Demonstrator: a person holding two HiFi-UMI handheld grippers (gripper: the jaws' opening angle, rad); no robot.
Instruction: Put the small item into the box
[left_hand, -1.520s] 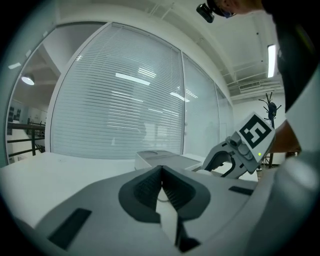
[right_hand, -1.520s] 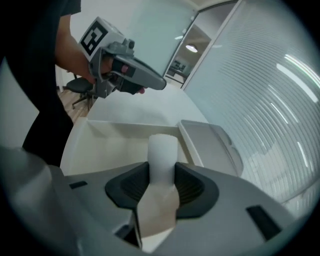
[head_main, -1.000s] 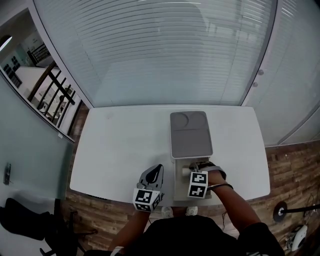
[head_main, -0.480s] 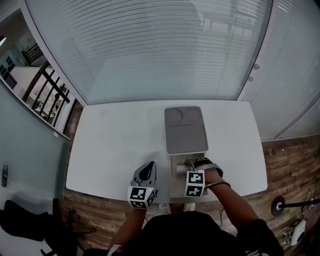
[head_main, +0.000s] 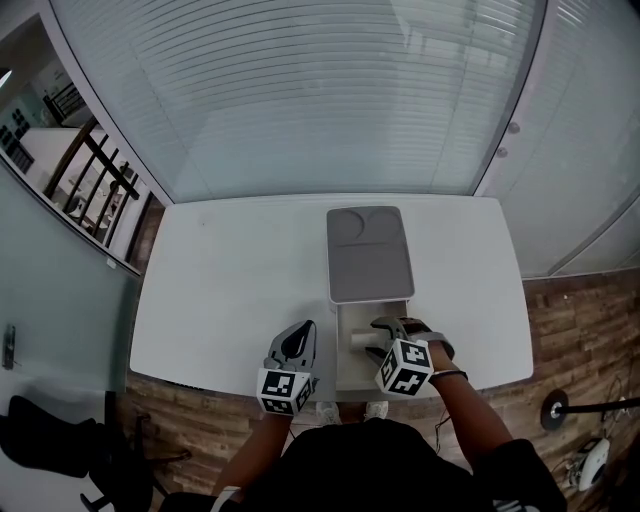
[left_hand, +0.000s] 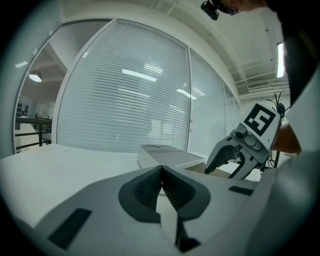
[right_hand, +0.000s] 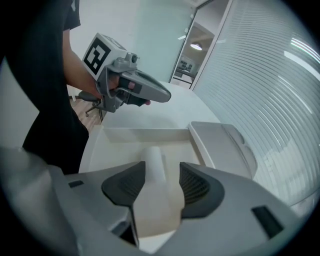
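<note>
Can't see near end of small item (right_hand: 151, 152): tucked under right gripper (right_hand: 162, 163), between its opening jaws. Can't see into box (left_hand: 150, 159) from left gripper view.

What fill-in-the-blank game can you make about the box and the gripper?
1. The small white cylinder lies inside the open ____.
2. The left gripper holds nothing, and its jaws are ____.
3. The grey lid lies flat on the white ____.

Missing words: box; shut; table.
</note>
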